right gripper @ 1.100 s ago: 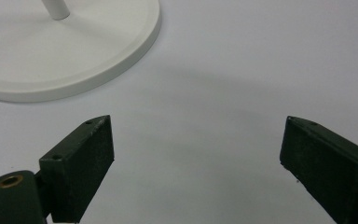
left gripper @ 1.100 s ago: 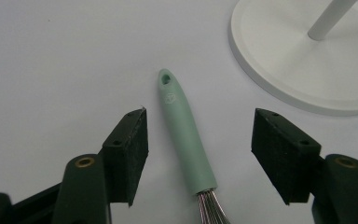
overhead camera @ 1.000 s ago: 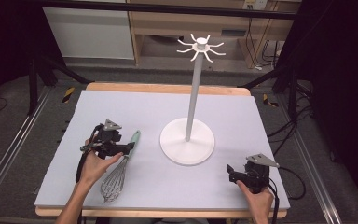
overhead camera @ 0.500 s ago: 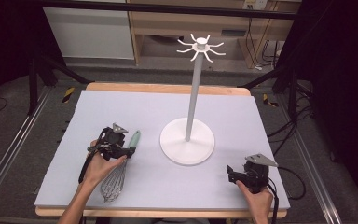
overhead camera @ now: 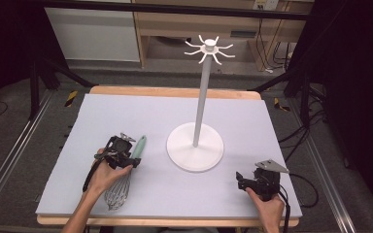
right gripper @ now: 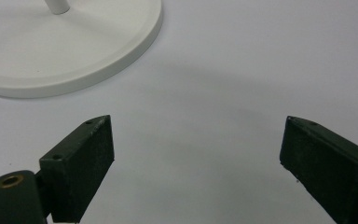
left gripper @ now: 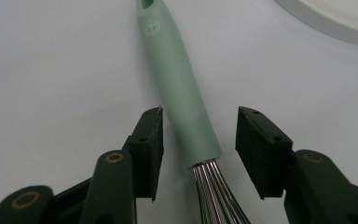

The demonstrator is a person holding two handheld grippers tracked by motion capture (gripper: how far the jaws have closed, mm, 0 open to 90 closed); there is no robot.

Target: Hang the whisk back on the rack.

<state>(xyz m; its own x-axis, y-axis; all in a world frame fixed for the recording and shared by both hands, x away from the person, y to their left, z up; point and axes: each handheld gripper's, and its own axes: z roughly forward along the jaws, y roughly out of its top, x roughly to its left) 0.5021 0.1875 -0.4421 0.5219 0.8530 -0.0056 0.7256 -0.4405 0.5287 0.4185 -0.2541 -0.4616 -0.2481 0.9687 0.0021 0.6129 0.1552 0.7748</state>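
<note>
Lying flat — whisk [left gripper: 186, 98] handle pointing away.

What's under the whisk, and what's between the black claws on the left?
The whisk lies flat on the pale mat; its mint handle sits between the left gripper pads, not squeezed yet as the jaws have been closing. In the high view, the hand hides part of the wires.

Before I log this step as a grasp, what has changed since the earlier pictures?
The left gripper has come down over the whisk, and its fingers have just been closing around the mint handle; a gap shows on both sides, so it is not gripped yet. The whisk, the white stand and the open right gripper stayed as they were.
</note>
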